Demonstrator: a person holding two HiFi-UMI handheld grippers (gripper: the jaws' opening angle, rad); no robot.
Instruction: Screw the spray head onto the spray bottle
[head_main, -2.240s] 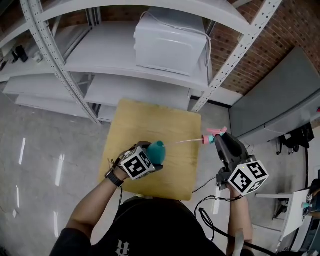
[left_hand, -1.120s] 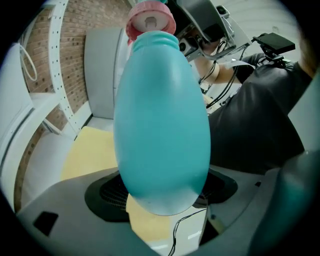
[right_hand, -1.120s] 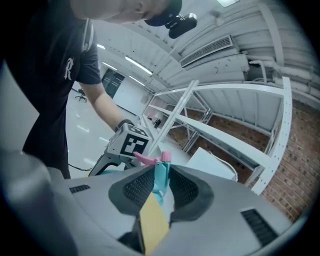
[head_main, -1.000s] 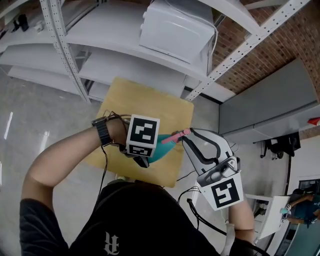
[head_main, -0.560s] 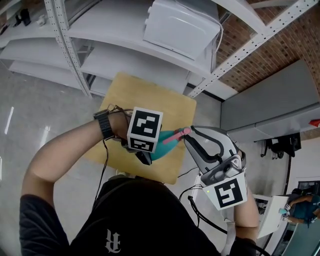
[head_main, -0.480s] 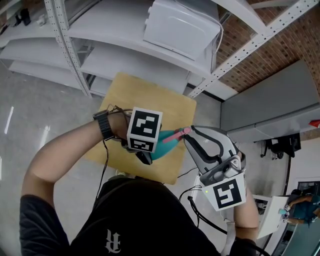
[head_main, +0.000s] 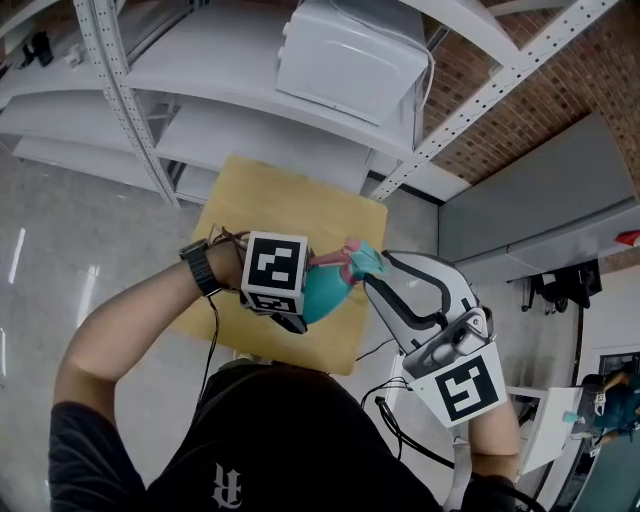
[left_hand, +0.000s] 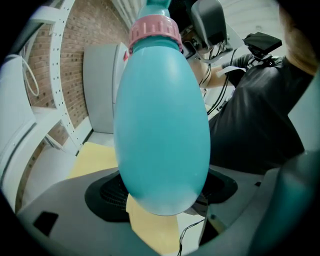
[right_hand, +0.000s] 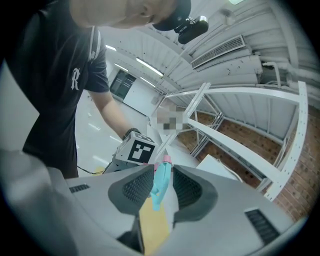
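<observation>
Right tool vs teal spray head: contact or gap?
Touching. The right gripper view shows the teal plastic spray head pinched between the two ribbed pads of the right tool, with no visible gap on either side.

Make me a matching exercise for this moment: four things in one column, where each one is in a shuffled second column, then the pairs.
1. spray bottle
2. spray head
3. white box
4. wooden table

A. on the metal shelf
B. between the right gripper's jaws
C. clamped in the left gripper
D. lower down, under the bottle

Pairs: 1-C, 2-B, 3-A, 4-D
</observation>
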